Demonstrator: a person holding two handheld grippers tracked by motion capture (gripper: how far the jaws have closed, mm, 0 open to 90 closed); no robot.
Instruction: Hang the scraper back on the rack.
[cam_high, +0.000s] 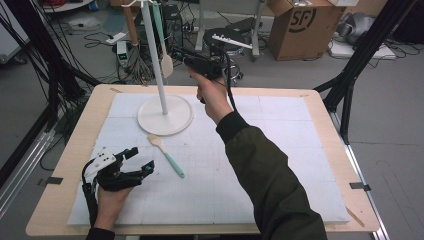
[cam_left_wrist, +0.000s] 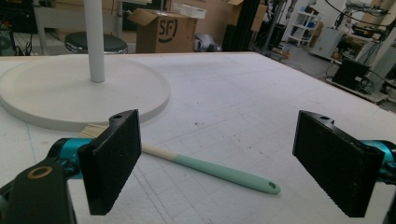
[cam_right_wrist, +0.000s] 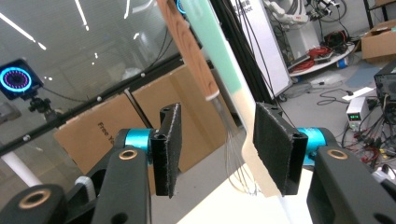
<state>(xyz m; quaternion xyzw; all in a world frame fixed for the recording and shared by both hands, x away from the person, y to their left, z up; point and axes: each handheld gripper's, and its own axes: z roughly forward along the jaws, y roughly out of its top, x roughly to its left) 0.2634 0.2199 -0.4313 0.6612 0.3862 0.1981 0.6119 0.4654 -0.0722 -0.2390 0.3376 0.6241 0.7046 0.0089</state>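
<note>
A white stand (cam_high: 165, 115) with a tall pole stands at the back of the mat. A mint-handled spatula (cam_high: 166, 62) with a pale blade hangs from its top. My right gripper (cam_high: 176, 54) is held up level beside that blade. In the right gripper view the jaws of the right gripper (cam_right_wrist: 217, 149) stand apart around the hanging spatula (cam_right_wrist: 224, 70), which lies close to the right pad; a wooden-handled whisk (cam_right_wrist: 187, 46) hangs beside it. A second mint spatula (cam_high: 167, 156) lies flat on the mat. My left gripper (cam_high: 141, 160) rests open just left of it, the spatula (cam_left_wrist: 210, 169) beyond its jaws.
A white foam mat (cam_high: 280, 150) covers the wooden table. Behind the table are a cardboard box (cam_high: 305, 25), a black stool (cam_high: 225, 37), floor cables and black frame legs (cam_high: 350, 75). The stand's round base (cam_left_wrist: 70, 93) lies close ahead of the left gripper (cam_left_wrist: 233, 163).
</note>
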